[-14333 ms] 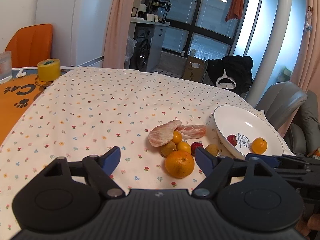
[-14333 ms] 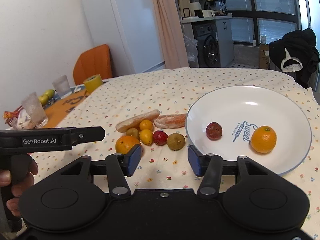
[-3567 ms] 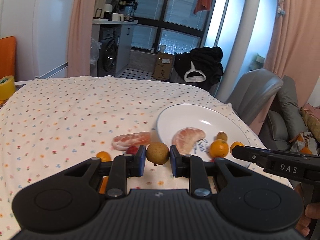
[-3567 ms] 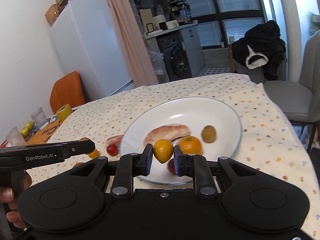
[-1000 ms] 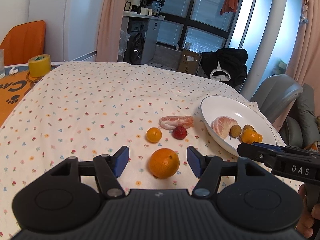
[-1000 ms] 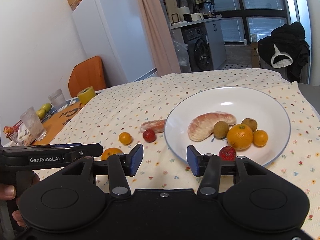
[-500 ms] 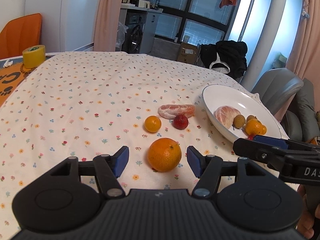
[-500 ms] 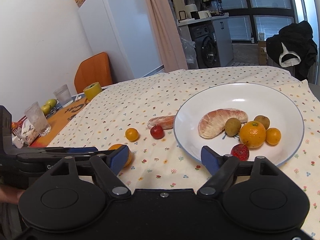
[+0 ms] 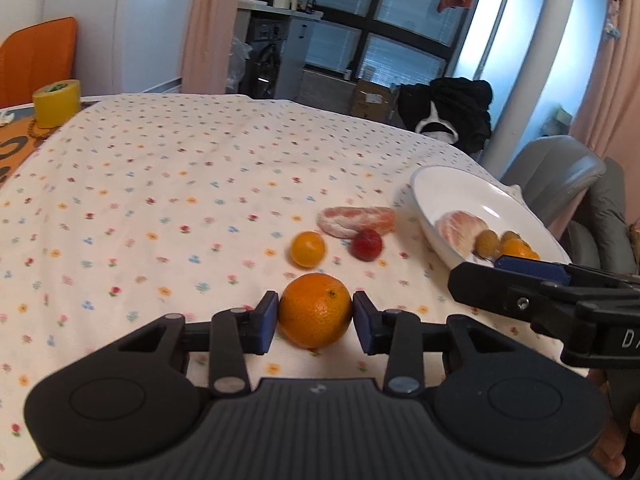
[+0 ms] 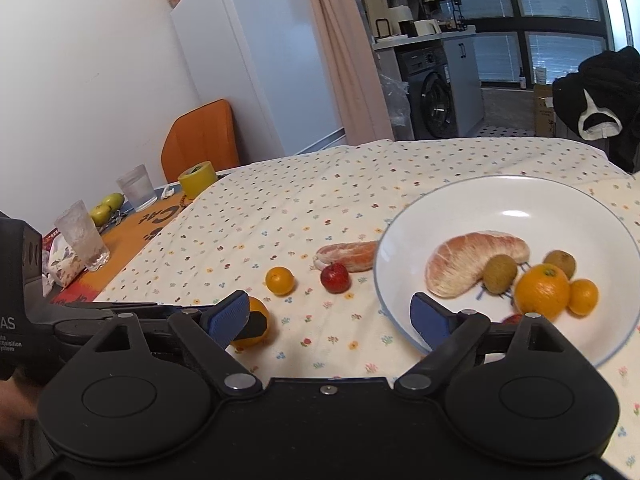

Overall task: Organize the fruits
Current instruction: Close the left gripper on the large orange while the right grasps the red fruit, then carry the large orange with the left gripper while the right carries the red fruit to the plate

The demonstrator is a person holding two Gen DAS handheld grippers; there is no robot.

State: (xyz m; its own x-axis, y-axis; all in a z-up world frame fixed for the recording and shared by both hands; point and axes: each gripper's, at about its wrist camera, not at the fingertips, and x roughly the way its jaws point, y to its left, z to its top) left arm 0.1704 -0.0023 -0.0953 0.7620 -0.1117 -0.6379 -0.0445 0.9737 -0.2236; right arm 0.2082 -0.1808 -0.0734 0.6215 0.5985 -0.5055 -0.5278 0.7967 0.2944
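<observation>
The left tongs [image 9: 315, 322] squeeze the big orange [image 9: 315, 309] on the desk [image 9: 160, 184], left of the plate [image 10: 560, 200]. The right tongs [image 10: 332, 314] are wide open and hold nothing, by the plate's near rim.

My left wrist camera sits low over the tablecloth [image 9: 160, 168], facing twelve o'clock; my right looks toward ten o'clock (slightly higher). Both share the plate [image 9: 460, 184] [image 10: 520, 196].

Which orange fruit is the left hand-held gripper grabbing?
The big orange, squeezed between the left hand-held gripper. It is the largest one on the tablecloth; the small orange fruit behind it lies untouched.
</observation>
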